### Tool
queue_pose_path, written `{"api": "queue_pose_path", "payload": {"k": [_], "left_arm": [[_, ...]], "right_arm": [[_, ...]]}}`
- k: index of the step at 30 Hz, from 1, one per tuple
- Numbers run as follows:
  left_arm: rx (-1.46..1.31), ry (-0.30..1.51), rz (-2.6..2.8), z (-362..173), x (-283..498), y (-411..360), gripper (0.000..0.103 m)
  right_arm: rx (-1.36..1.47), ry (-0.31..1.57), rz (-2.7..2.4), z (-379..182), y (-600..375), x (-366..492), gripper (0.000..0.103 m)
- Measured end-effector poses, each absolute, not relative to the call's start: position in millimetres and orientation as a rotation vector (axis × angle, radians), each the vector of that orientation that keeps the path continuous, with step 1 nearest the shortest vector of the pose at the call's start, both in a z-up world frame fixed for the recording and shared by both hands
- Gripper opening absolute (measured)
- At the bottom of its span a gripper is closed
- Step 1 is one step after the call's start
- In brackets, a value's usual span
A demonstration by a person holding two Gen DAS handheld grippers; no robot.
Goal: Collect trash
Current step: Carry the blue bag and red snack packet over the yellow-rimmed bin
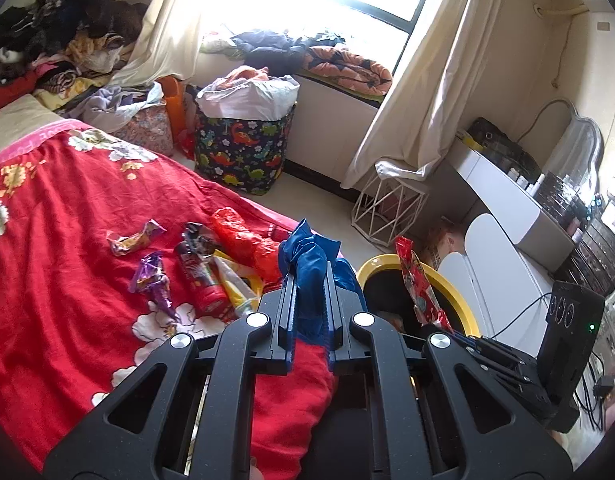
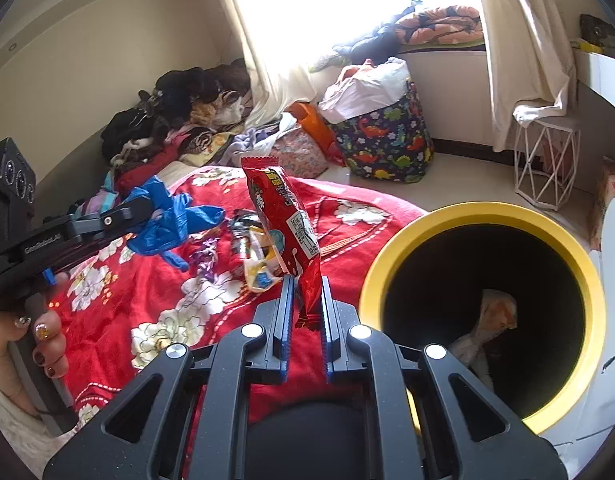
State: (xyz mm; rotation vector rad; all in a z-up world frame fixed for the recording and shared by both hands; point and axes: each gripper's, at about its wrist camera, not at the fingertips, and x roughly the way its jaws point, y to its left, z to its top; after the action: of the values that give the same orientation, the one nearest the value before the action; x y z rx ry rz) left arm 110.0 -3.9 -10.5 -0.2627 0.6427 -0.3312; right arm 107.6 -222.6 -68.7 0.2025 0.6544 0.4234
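My left gripper is shut on a crumpled blue plastic bag above the edge of the bed with the red floral blanket. My right gripper is shut on a red snack packet, held upright just left of the yellow-rimmed black bin. The bin holds a crumpled wrapper. The bin and red packet also show in the left wrist view. Several wrappers lie on the blanket: a purple one, a clear one, a red can and a red plastic bag.
A dinosaur-print laundry basket and a white wire stool stand on the floor by the window. Clothes are piled at the bed's far end. A white dresser with clutter stands at the right.
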Motion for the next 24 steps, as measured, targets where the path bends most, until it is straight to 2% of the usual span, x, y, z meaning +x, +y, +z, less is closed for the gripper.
{"api": "queue_pose_path", "payload": {"k": [24], "left_arm": [[-0.178, 0.659, -0.464, -7.6, 111.8, -76.9, 0.006]], "right_arm": [[0.297, 0.618, 0.291, -73.6, -283.8, 112.3, 0.012]]}}
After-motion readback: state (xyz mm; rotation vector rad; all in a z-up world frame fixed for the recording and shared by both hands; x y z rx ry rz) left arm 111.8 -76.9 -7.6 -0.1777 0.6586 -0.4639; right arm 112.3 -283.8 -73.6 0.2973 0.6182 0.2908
